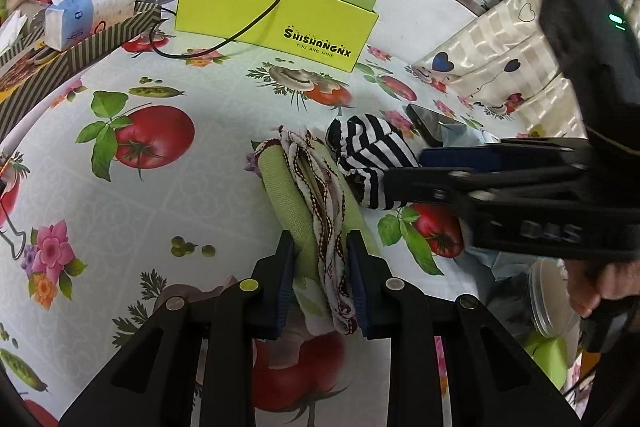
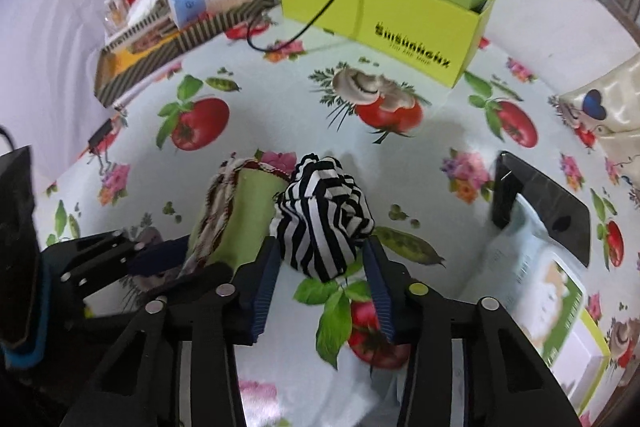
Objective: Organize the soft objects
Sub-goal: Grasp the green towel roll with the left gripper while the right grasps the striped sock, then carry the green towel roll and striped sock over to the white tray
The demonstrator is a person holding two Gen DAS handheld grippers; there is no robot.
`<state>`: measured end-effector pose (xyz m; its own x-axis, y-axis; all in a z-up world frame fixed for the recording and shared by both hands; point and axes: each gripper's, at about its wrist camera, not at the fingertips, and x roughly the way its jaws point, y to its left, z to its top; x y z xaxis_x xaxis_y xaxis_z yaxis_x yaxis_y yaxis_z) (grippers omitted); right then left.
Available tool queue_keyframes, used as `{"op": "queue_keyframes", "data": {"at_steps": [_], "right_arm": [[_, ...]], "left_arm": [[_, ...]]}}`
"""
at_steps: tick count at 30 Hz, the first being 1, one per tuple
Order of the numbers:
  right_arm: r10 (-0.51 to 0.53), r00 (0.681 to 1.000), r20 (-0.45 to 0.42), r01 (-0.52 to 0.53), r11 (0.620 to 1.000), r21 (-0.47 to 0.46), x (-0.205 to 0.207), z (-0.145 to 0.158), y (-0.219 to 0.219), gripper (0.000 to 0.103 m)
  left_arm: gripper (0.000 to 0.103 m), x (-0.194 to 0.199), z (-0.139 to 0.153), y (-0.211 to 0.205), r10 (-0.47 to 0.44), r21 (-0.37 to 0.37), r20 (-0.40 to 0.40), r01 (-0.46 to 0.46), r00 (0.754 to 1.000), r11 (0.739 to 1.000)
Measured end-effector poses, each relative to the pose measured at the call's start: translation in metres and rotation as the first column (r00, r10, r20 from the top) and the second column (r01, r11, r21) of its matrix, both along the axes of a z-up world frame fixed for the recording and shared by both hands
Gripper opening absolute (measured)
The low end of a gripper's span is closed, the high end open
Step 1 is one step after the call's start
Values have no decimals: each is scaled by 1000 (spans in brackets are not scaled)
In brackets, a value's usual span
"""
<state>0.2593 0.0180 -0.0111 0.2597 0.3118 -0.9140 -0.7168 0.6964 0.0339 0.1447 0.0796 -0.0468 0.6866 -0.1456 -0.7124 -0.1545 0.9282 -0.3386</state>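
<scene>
My left gripper (image 1: 320, 247) is shut on a folded green cloth with a white and brown patterned edge (image 1: 308, 195), held over the table. The cloth also shows in the right wrist view (image 2: 236, 215). A bundled black-and-white striped cloth (image 2: 324, 215) sits between the fingers of my right gripper (image 2: 320, 259); the jaws are wide and touch its sides loosely. In the left wrist view the striped cloth (image 1: 364, 151) lies just right of the green cloth, with the right gripper's fingers (image 1: 432, 183) reaching in from the right.
A lime green box (image 1: 276, 15) stands at the back with a black cable across it. A striped tray (image 1: 80, 55) with tissue packs is at the left. A black phone (image 2: 540, 203), a wipes pack (image 2: 532, 267) and a heart-print cushion (image 1: 500, 67) are at the right.
</scene>
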Motion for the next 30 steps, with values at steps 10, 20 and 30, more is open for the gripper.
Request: {"op": "queue_keyframes", "data": {"at_steps": [10,20,30], "right_arm": [[-32,999,16,31,999,40,-3,7,-11,7],[-68,995,78,55,987,151,-39,42,-43,7],[-89,990,111,57,964,261,-66,69,-68,7]], "left_arm": [[24,-1,1,0,-7,6,6,7,1000,1000],[22,-15,20,-6,12,53,52,-14,999,998],[22,-39,49,-13,13,92,105,-23,994,996]]}}
